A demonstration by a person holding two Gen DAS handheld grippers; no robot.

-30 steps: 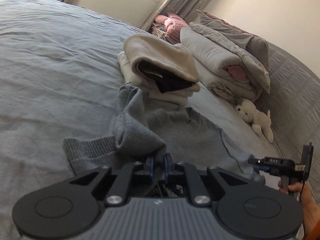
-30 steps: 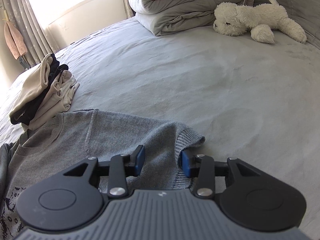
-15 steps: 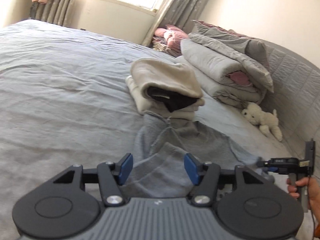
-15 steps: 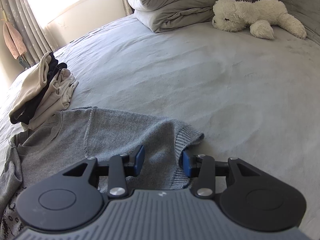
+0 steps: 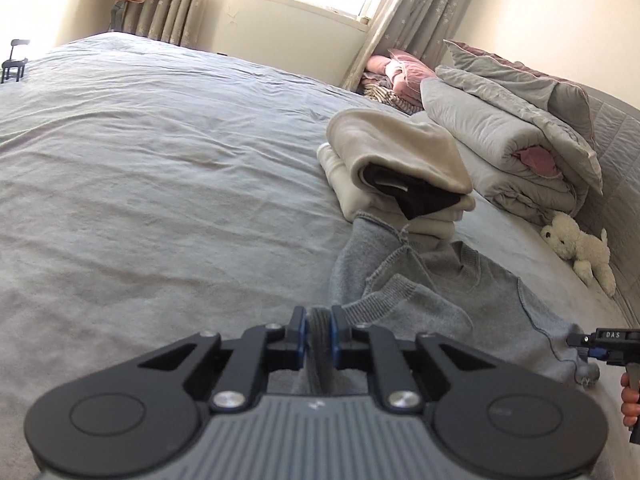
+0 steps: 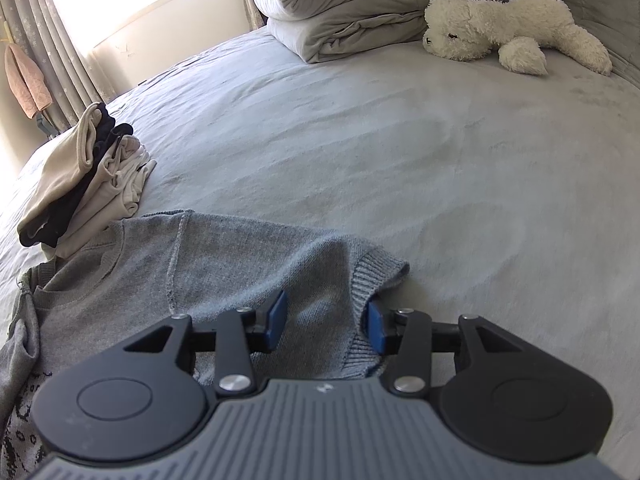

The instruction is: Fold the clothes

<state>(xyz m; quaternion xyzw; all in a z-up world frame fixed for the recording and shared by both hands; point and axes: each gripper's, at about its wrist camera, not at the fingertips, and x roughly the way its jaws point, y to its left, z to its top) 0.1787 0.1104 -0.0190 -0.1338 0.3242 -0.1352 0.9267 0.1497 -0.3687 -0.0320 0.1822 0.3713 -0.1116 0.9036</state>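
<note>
The grey sweater [image 5: 436, 276] lay spread on the bed [image 5: 160, 168], its collar touching the stack of folded clothes [image 5: 400, 172] at one o'clock. The left gripper [image 5: 319, 330] had just clamped its jaws onto a ribbed fold of the sweater. The right gripper [image 6: 326, 316] stood half parted astride the sleeve cuff [image 6: 380, 272], its pads not pressing.

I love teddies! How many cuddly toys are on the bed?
1: a white plush dog lies near the folded grey duvet by the headboard. More could hide behind the bedding.
</note>
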